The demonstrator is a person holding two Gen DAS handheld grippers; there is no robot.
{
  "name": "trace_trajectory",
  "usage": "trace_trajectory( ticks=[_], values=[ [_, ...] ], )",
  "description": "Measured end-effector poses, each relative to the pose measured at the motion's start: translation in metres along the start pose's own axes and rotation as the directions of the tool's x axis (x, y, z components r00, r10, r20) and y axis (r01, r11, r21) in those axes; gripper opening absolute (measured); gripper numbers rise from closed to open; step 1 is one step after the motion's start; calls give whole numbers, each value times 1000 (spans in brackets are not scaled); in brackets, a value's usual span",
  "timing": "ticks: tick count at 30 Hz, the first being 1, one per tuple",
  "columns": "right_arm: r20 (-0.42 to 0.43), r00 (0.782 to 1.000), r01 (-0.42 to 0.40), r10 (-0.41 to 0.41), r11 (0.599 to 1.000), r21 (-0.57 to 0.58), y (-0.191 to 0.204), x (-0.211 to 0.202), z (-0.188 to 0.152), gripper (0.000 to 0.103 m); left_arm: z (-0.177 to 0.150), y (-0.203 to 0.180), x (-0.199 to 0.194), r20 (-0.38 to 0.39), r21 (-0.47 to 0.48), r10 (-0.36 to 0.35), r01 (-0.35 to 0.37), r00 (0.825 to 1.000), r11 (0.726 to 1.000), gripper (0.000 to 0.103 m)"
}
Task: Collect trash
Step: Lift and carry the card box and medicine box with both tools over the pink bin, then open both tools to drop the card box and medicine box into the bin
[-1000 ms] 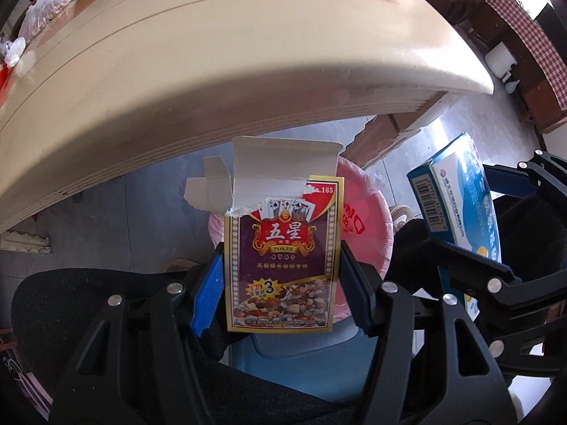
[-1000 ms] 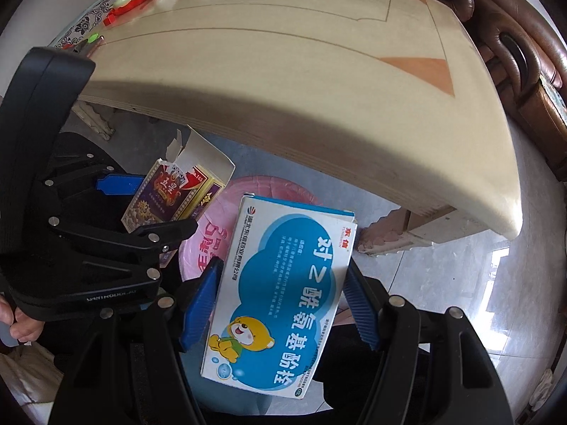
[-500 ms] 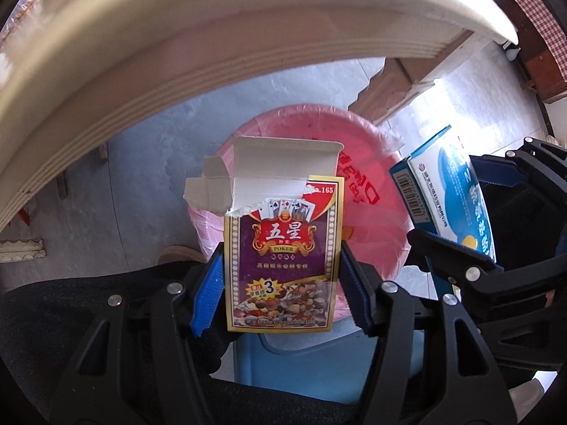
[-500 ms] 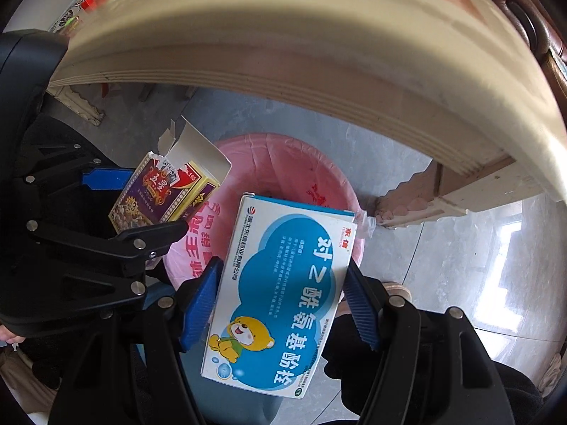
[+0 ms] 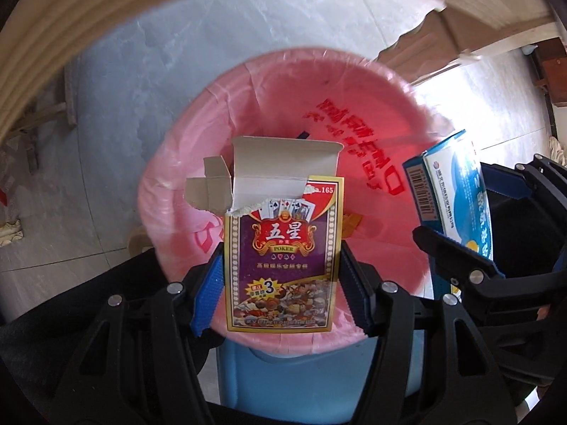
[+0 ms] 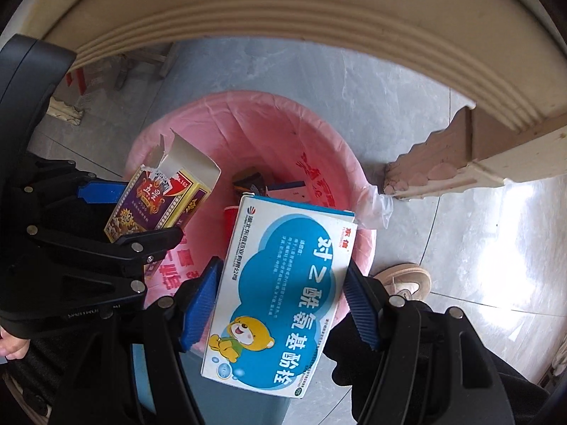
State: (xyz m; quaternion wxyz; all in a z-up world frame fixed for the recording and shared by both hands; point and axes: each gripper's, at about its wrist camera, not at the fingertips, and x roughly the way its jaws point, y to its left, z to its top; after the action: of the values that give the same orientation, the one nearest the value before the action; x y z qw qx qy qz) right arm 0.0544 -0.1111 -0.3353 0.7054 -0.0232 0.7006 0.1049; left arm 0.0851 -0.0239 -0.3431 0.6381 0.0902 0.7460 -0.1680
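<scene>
My left gripper [image 5: 281, 276] is shut on a purple and gold playing-card box [image 5: 283, 258] with its torn top flap open. It hangs over the mouth of a blue bin lined with a pink bag [image 5: 269, 106]. My right gripper [image 6: 281, 301] is shut on a white and blue medicine box [image 6: 283, 294] with a cartoon bear, held over the near right part of the pink bag [image 6: 248, 124]. In the right wrist view the card box [image 6: 159, 205] and left gripper [image 6: 141, 230] hang at the left. The medicine box [image 5: 450, 191] shows at the right of the left wrist view.
Some trash [image 6: 255, 184] lies at the bottom of the bag, dark wrappers and a red piece. A cream table edge [image 6: 319, 24] arches overhead, its carved leg [image 6: 443, 163] to the right of the bin. A person's shoe [image 6: 404, 279] stands on the grey tiles beside the bin.
Both grippers have come down from table height with their boxes still held. The pink-lined bin now fills both views and the table edge has slid to the top.
</scene>
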Motion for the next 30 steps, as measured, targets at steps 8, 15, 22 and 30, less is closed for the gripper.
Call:
trace_trajectory(
  ticks=[8,15,22,30],
  values=[
    [-59,998,-18,19,1000,17,-5,32,9,66,12,12,38,-102,-61,-13,7,995,998,60],
    [-82,996,-42,46,998,41,-14,40,7,67,16,16,51,-146,-101,-9,-6,989,995,60],
    [-95,995,-37,40,999,37,-14,48,8,67,17,18,59,-182,-106,4,-24,983,994,61],
    [-99,992,-69,75,996,62,-16,51,12,71,15,24,59,-172,-123,31,-53,985,991,68]
  ],
)
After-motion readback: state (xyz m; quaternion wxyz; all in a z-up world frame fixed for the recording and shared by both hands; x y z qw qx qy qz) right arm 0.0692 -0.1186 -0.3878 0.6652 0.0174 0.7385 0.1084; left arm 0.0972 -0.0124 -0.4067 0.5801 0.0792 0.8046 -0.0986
